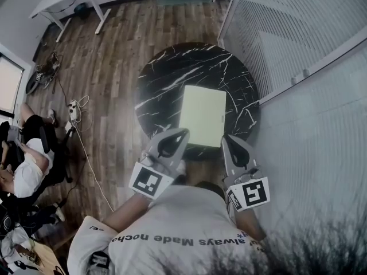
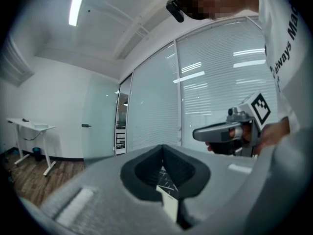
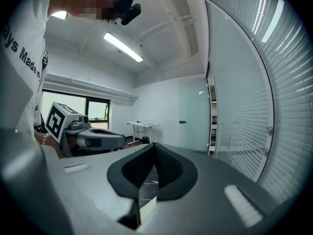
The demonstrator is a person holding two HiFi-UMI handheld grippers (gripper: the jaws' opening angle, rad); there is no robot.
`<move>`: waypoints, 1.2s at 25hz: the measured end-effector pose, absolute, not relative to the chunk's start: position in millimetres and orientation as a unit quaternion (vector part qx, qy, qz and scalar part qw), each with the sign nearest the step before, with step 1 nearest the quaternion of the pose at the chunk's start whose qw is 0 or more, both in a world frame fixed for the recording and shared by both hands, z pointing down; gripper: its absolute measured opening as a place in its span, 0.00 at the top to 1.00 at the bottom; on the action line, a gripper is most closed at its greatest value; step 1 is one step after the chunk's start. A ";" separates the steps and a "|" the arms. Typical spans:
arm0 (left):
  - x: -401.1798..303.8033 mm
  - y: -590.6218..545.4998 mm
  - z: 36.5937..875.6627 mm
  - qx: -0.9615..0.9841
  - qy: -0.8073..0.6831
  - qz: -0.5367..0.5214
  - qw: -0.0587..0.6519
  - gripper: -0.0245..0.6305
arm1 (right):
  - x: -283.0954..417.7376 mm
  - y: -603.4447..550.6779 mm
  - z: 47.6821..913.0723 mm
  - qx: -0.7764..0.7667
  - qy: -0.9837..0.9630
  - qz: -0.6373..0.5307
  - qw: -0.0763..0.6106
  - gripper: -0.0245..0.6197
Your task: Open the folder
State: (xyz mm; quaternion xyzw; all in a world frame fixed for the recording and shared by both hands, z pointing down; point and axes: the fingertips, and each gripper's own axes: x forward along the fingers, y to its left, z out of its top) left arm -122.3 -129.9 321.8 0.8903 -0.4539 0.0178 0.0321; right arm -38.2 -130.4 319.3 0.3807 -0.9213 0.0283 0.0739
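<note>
Shows closed folder (image 1: 202,114) lying flat on round black white-veined marble tabletop (image 1: 166,73), centre of the head view, on the tabletop's near right part, with its near short edge close to the rim. Long axis runs bottom to top of frame, tipped slightly toward upper right; short edges face the person and the far side. Plain pale yellow-green rectangle, no print readable on the cover, only a small dark mark by the right long edge, too small to identify. Places left gripper (image 1: 183,132) just off the folder's lower left corner and right gripper (image 1: 225,137) just off its lower right corner, both pointing up-frame at it; cannot tell whether either touches it. Fingers together on both, gripping nothing; only a sliver of marble and pale folder visible past the hollow behind the tips in each gripper view. Carries a black-and-white square marker on each cube, left (image 1: 150,181) and right (image 1: 250,193). Readable writing only on the white shirt (image 1: 183,251), bottom of frame, upside down: "always Made", then a word like "noche".
</note>
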 end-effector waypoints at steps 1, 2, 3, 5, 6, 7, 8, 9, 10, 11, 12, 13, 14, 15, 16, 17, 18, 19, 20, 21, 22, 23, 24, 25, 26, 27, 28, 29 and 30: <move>-123.5 -132.5 322.1 0.890 -0.454 0.018 0.033 0.96 | -39.9 -133.2 319.2 0.380 -0.922 0.029 0.075 0.96; -124.1 -135.0 322.5 0.890 -0.454 0.019 0.033 0.96 | -41.1 -135.9 319.1 0.379 -0.922 0.029 0.075 0.96; -124.2 -137.5 322.8 0.890 -0.454 0.019 0.033 0.96 | -41.8 -138.4 319.0 0.378 -0.922 0.029 0.075 0.96; -122.3 -142.4 322.8 0.890 -0.455 0.018 0.033 0.96 | -40.8 -143.1 318.6 0.377 -0.923 0.028 0.075 0.96; -120.4 -144.9 322.6 0.889 -0.456 0.018 0.033 0.96 | -39.0 -145.4 318.5 0.377 -0.923 0.028 0.074 0.96; -117.9 -147.2 322.5 0.889 -0.457 0.018 0.032 0.96 | -36.4 -147.6 318.5 0.376 -0.923 0.028 0.074 0.96; -114.8 -149.4 322.5 0.889 -0.457 0.018 0.031 0.96 | -33.1 -149.6 318.4 0.376 -0.924 0.028 0.072 0.96; -111.1 -151.4 322.6 0.889 -0.457 0.020 0.030 0.96 | -29.3 -151.6 318.1 0.375 -0.924 0.027 0.071 0.96; -106.9 -153.6 322.6 0.889 -0.457 0.022 0.028 0.96 | -25.0 -153.7 317.8 0.375 -0.924 0.026 0.070 0.96; -102.0 -156.0 322.2 0.889 -0.457 0.023 0.027 0.96 | -19.8 -155.9 317.3 0.374 -0.924 0.025 0.069 0.96; -96.3 -158.5 321.7 0.888 -0.458 0.023 0.026 0.96 | -13.7 -158.2 316.5 0.374 -0.925 0.024 0.067 0.96; -89.6 -160.9 321.2 0.888 -0.459 0.024 0.025 0.96 | -6.7 -160.4 315.4 0.374 -0.925 0.023 0.066 0.96; -82.2 -162.8 321.0 0.888 -0.459 0.025 0.026 0.96 | 1.0 -162.5 314.0 0.374 -0.925 0.023 0.065 0.96; -74.4 -164.6 320.9 0.888 -0.458 0.027 0.026 0.96 | 8.9 -164.6 312.6 0.375 -0.925 0.022 0.064 0.96; -66.9 -166.1 321.0 0.889 -0.457 0.029 0.025 0.96 | 16.5 -166.7 311.5 0.375 -0.925 0.021 0.064 0.96; -60.0 -167.3 321.3 0.889 -0.456 0.031 0.024 0.96 | 23.8 -168.7 311.0 0.376 -0.924 0.020 0.064 0.96; -53.9 -168.4 322.0 0.890 -0.454 0.032 0.024 0.96 | 30.5 -170.7 310.8 0.376 -0.924 0.020 0.064 0.96; -48.5 -169.6 322.8 0.890 -0.453 0.034 0.024 0.96 | 36.8 -172.9 310.8 0.377 -0.924 0.020 0.065 0.96; -43.7 -170.8 323.5 0.891 -0.453 0.035 0.024 0.96 | 42.5 -174.9 311.2 0.378 -0.923 0.021 0.065 0.96; -39.5 -171.8 324.4 0.891 -0.452 0.036 0.025 0.96 | 47.5 -176.8 312.2 0.379 -0.923 0.022 0.065 0.96; -35.8 -172.7 325.6 0.891 -0.451 0.037 0.026 0.96 | 51.6 -178.6 313.6 0.380 -0.922 0.024 0.066 0.96; -32.9 -173.7 327.1 0.891 -0.451 0.039 0.028 0.96 | 54.8 -180.3 315.0 0.381 -0.922 0.026 0.065 0.96; -30.3 -174.5 328.7 0.891 -0.450 0.042 0.027 0.96 | 57.3 -181.4 316.3 0.381 -0.922 0.027 0.065 0.96; -27.6 -174.5 330.7 0.892 -0.448 0.047 0.023 0.96 | 59.4 -181.7 317.8 0.382 -0.921 0.028 0.065 0.96; -24.7 -173.4 333.6 0.894 -0.445 0.055 0.017 0.95 | 61.2 -181.1 319.7 0.383 -0.921 0.030 0.065 0.96; -21.6 -171.7 337.6 0.896 -0.440 0.065 0.013 0.91 | 62.8 -180.4 322.0 0.383 -0.921 0.033 0.066 0.96; -18.7 -170.3 342.2 0.897 -0.435 0.075 0.010 0.88 | 64.0 -180.3 324.7 0.384 -0.920 0.036 0.067 0.96; -16.2 -169.6 347.0 0.899 -0.430 0.084 0.010 0.84 | 65.0 -180.9 327.7 0.385 -0.919 0.038 0.069 0.96; -14.2 -169.4 352.1 0.900 -0.426 0.093 0.010 0.82 | 65.5 -182.0 331.3 0.387 -0.919 0.039 0.072 0.96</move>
